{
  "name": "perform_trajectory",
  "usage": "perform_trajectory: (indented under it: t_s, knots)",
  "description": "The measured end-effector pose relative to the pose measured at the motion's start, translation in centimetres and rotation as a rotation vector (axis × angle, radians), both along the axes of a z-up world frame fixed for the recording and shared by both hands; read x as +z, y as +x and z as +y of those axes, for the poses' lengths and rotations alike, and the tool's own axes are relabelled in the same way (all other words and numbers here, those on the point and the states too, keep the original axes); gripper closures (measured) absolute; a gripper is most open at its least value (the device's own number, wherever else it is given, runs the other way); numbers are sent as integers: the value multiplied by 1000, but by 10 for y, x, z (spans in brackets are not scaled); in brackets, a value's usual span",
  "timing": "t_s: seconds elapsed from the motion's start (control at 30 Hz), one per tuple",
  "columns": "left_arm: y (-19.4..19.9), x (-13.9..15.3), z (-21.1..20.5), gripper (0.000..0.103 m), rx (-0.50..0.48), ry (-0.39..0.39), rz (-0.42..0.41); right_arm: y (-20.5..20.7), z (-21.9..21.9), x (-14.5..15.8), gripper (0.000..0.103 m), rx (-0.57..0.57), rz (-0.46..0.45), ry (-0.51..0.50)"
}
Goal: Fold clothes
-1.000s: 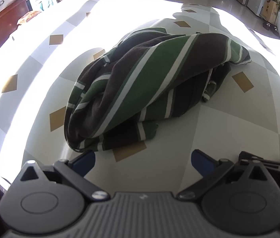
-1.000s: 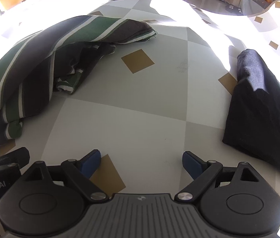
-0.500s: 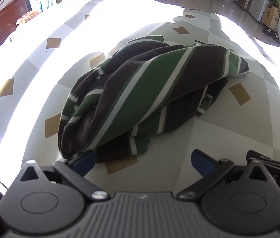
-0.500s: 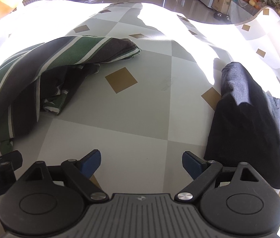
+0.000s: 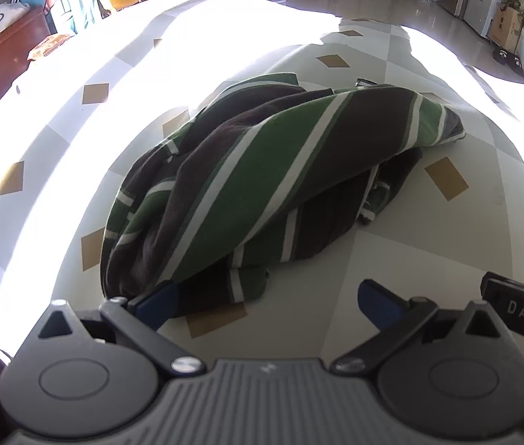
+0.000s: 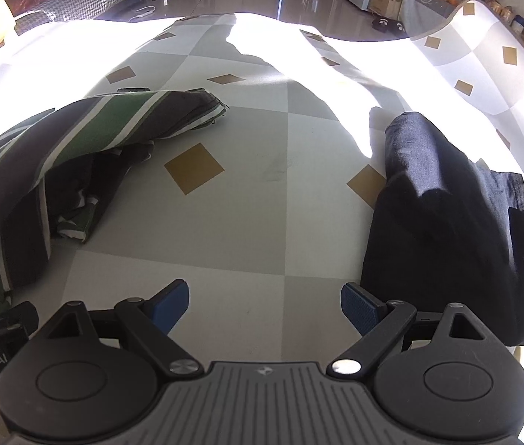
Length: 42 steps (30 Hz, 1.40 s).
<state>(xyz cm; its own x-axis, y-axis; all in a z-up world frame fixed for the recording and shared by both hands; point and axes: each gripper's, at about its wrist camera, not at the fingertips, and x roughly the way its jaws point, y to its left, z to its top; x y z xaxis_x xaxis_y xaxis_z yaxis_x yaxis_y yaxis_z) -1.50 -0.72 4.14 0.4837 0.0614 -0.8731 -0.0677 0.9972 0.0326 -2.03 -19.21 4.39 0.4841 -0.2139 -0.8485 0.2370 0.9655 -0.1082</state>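
The crumpled striped shirt (image 5: 262, 193) has been closed in on by the wide-open, empty left gripper (image 5: 265, 296), while the right gripper (image 6: 264, 302), likewise spread and empty, is held over bare tablecloth (image 6: 262, 222); beside it a dark garment (image 6: 447, 222) already looks folded, the shirt not yet.

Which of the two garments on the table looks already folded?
The plain dark navy garment on the right lies in a compact, flat-edged fold. The green-and-brown striped shirt on the left is a crumpled heap.

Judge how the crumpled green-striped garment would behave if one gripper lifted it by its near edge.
The striped garment lies in a soft, bunched heap on the tablecloth, so it would probably sag and unfurl, not lift as one piece. Its loose overlapping folds suggest hidden layers would trail. It looks like knit cloth, likely light and easy to pinch.
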Motion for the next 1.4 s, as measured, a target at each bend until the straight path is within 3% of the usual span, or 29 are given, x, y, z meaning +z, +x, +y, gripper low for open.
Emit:
perform_trajectory:
  t_s: [0.73,1.4]
  knots:
    - [7,-6,2,0,22,-4,17,6,0,-4,14,-26,10,26]
    - [4,-1,18,0,50,5,7,10,20,-2,19,23,5,28]
